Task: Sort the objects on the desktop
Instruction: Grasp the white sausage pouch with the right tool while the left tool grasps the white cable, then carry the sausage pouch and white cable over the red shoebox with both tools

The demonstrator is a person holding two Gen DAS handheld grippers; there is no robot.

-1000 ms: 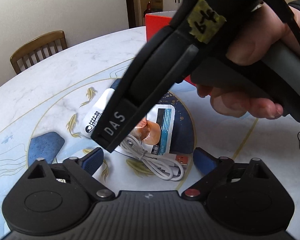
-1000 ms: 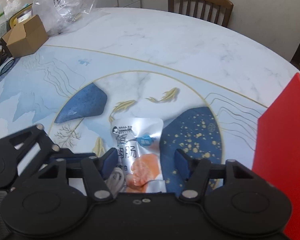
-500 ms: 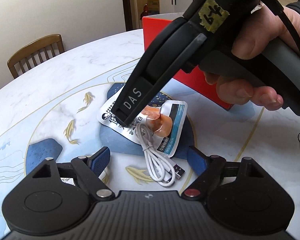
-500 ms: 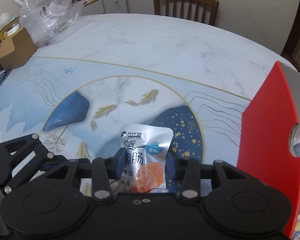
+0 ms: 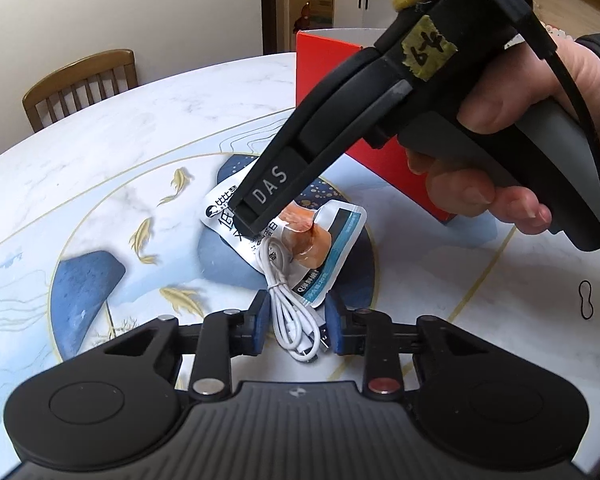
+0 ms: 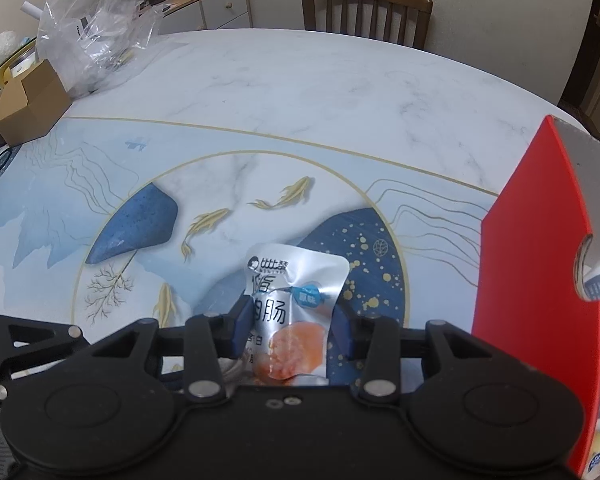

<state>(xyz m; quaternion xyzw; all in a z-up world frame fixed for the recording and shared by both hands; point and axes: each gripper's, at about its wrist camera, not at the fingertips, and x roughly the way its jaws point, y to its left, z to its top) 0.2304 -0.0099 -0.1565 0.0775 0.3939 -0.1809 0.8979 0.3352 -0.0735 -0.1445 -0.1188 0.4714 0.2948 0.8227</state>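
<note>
my left gripper [image 5: 294,328] is closing right now, with the white cable [image 5: 288,316] bunched between the blue pads. looks like the pads are right up against the coil, but i can't swear they're pressing on it yet since the loops hide the contact. the cable runs from between my left jaws forward onto the pouch [image 5: 320,248], so its far loop lies on top of the foil.

my right gripper [image 6: 290,328] is mostly closed and has the pouch by its near end, both pads on its edges, the foil crinkled between them. the printed end sticks out ahead of the jaws over the table [image 6: 300,92]. from the left camera you can see the right gripper's tip sitting down on the far end of that same pouch, with my hand [image 5: 512,128] wrapped round the handle.

the red box [image 6: 540,248] stands just to the right of my right jaws, open side toward me, some packets inside it. off ahead-left of the right jaws there's a cardboard box [image 6: 28,104] and a plastic bag [image 6: 92,36], well apart from everything. a chair [image 6: 366,10] sits past the far edge.
</note>
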